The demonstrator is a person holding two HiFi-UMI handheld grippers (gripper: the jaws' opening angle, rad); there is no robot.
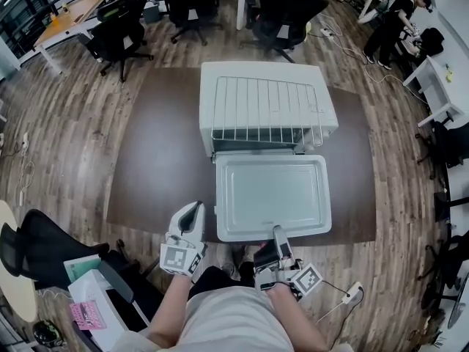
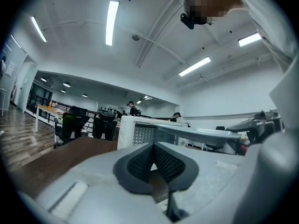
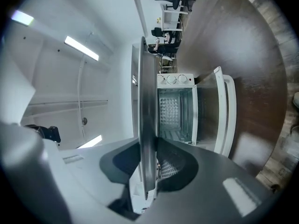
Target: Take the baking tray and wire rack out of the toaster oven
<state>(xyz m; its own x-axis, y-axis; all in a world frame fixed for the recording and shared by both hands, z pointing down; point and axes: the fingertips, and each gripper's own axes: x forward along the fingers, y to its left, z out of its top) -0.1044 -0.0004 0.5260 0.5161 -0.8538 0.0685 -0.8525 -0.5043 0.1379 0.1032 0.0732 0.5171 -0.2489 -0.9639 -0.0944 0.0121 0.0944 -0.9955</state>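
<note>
Brown surface [image 1: 157, 167] is occupied by a white oven [image 1: 216, 86]; its door [image 3: 225, 111] is seen open. Rack [image 1: 264, 112] is laid on top of oven. Tray [image 1: 271, 193] is held level just in front of oven, near edge clamped by right hand-held gripper [image 1: 278, 235]. Left hand-held gripper [image 1: 193, 211], left of tray, is closed on nothing.

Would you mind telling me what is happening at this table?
A person is emptying a toaster oven with handheld tongs. The right tongs grip the near edge of the baking tray, held out in front of the open oven. The wire rack already lies on the oven's top. The left tongs are empty.
</note>
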